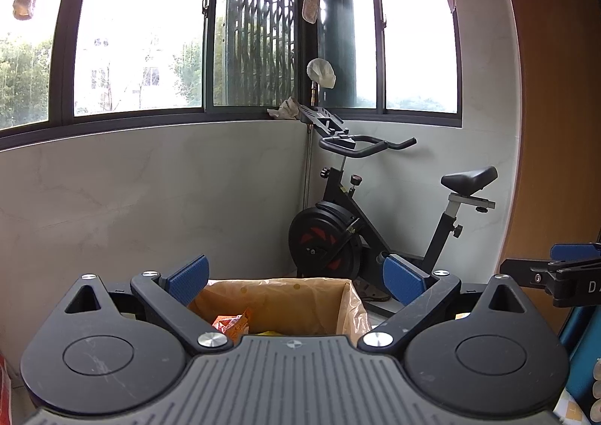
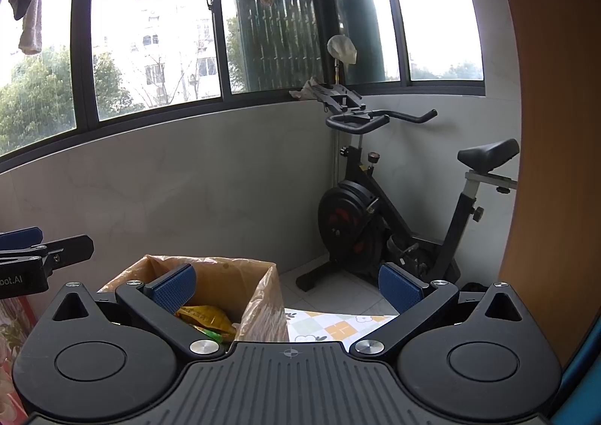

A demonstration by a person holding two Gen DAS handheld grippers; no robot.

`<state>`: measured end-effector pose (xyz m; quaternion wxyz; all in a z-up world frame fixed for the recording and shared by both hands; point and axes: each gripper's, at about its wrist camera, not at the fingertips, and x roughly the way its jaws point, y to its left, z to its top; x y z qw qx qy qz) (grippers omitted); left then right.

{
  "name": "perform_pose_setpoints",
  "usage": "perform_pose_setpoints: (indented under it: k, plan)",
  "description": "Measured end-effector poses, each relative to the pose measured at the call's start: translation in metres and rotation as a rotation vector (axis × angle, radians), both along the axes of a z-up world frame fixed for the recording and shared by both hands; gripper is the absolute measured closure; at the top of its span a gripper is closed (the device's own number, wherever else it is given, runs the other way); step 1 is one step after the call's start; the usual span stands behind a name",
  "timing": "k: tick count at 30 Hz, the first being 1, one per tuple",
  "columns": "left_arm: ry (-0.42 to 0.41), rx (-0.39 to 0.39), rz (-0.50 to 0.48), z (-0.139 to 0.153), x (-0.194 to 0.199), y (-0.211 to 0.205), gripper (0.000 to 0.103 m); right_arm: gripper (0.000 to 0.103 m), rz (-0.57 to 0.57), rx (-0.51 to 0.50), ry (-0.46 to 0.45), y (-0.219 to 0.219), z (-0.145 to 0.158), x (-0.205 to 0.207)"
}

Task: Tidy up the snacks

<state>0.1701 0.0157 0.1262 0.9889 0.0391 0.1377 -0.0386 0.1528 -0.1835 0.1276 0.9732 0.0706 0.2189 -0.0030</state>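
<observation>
A cardboard box lined with a clear plastic bag stands just ahead of my left gripper, which is open and empty above the box's near edge. An orange snack packet lies inside. In the right wrist view the same box sits to the left, holding yellow and green snack packets. My right gripper is open and empty, its left finger over the box and its right finger over the floor side. The right gripper also shows in the left wrist view, and the left gripper in the right wrist view.
A black exercise bike stands in the corner ahead, under the windows, and shows in the right view too. A checked cloth covers the surface right of the box. A wooden panel rises on the right. Laundry hangs overhead.
</observation>
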Motion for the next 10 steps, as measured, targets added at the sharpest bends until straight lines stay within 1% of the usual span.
perform_pose_setpoints:
  k: [10]
  plan:
    - [-0.001, -0.004, 0.005, 0.0004, -0.0001, 0.0023, 0.003, 0.0, 0.0, 0.0, 0.003, 0.0001, -0.0033, -0.0015]
